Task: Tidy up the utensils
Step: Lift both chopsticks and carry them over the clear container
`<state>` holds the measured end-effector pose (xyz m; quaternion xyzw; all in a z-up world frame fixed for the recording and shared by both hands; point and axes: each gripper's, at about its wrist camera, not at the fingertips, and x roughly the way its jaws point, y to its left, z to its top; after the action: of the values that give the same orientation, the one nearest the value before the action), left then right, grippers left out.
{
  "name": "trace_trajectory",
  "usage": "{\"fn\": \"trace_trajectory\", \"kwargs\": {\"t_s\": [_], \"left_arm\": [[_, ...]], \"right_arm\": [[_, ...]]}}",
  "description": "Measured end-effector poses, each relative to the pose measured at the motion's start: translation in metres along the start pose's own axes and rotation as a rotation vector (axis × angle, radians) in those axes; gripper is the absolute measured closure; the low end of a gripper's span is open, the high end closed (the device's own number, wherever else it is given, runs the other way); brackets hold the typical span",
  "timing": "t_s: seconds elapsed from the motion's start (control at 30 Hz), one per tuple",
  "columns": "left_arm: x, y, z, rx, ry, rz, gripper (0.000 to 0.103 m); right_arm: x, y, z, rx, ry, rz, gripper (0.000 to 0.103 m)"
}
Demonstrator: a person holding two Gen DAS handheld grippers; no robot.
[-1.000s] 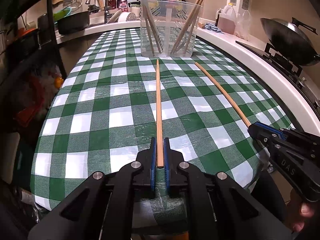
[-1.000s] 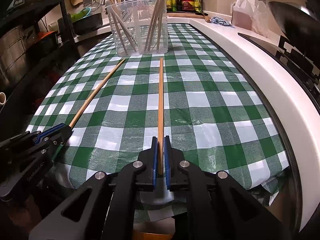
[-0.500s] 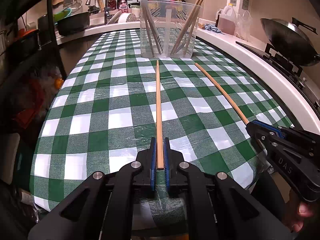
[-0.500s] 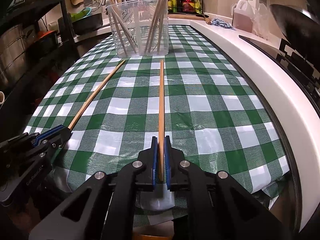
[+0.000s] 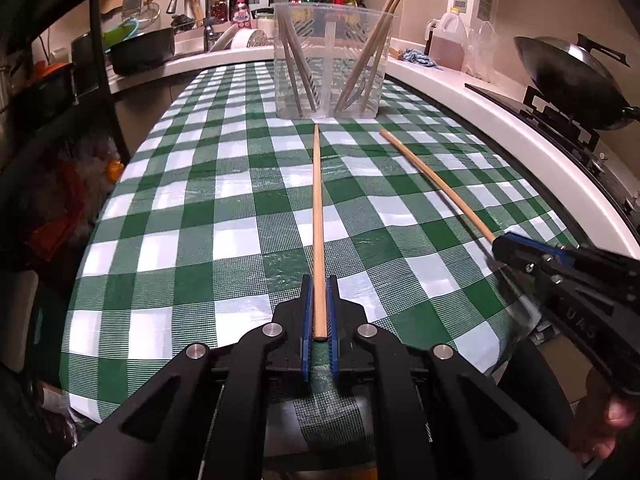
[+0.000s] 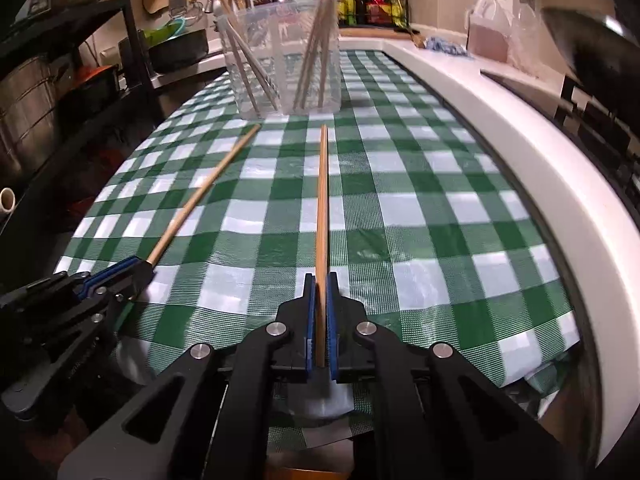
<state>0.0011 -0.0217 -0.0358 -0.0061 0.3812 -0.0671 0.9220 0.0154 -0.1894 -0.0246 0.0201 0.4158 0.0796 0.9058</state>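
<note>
Straight ahead of both hand-held grippers, at the far end of the bench (image 5: 460, 92) with its green-and-white checked cloth (image 5: 240, 240), stands a clear plastic utensil tub (image 5: 332, 60) that already holds several wooden chopsticks and what look like pale utensils leaning against its walls. The left hand-held gripper (image 5: 319, 312) is clamped on the near end of a long, light-wood chopstick (image 5: 317, 208), whose shaft runs forward over the cloth and ends just short of the tub's base. To its right, the right hand-held gripper (image 6: 319, 320) is clamped the same way on a second long, light-wood chopstick (image 6: 322, 200), which also points toward the tub and stops short of it. Each tool shows at the edge of the other's view, near the front edge of the bench, with the two sticks angled toward the same container. Whether the far tips rest on the cloth or hang just above it cannot be told. By the look of it, the sorting is well advanced: much of the set is in the tub, no other loose utensil shows on the cloth, and these two sticks appear to be what is left. Both have yet to be carried forward, tipped upright and released over the rim.
</note>
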Motion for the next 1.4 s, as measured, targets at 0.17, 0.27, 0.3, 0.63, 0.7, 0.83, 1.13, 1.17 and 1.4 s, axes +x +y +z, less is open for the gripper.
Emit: {"fn": "trace_trajectory", "kwargs": {"t_s": [0.17, 0.27, 0.3, 0.63, 0.7, 0.83, 1.13, 1.17, 1.4], "left_arm": [[-0.019, 0.0, -0.001, -0.01, -0.031, -0.017, 0.096], [-0.03, 0.001, 0.001, -0.021, -0.054, -0.024, 0.096], [-0.036, 0.001, 0.002, -0.024, -0.065, -0.027, 0.096], [-0.08, -0.001, 0.007, -0.002, -0.154, -0.043, 0.096], [-0.088, 0.001, 0.009, 0.001, -0.17, -0.042, 0.096], [-0.102, 0.002, 0.015, 0.012, -0.203, -0.037, 0.096], [-0.132, 0.014, 0.044, 0.011, -0.271, -0.042, 0.096], [-0.134, 0.016, 0.048, 0.007, -0.276, -0.044, 0.096], [-0.147, 0.028, 0.084, 0.016, -0.327, -0.044, 0.096]], "right_arm": [[-0.025, 0.001, 0.006, -0.008, -0.044, -0.002, 0.098], [-0.041, 0.0, 0.011, -0.01, -0.072, -0.003, 0.098], [-0.046, 0.0, 0.013, -0.011, -0.082, -0.002, 0.098], [-0.1, -0.001, 0.03, -0.009, -0.194, 0.019, 0.098], [-0.106, 0.001, 0.034, -0.012, -0.208, 0.022, 0.098], [-0.117, 0.002, 0.042, -0.012, -0.233, 0.034, 0.098], [-0.134, 0.005, 0.069, -0.02, -0.279, 0.059, 0.098], [-0.138, 0.006, 0.073, -0.023, -0.29, 0.062, 0.098], [-0.135, 0.005, 0.098, -0.02, -0.309, 0.076, 0.098]]}}
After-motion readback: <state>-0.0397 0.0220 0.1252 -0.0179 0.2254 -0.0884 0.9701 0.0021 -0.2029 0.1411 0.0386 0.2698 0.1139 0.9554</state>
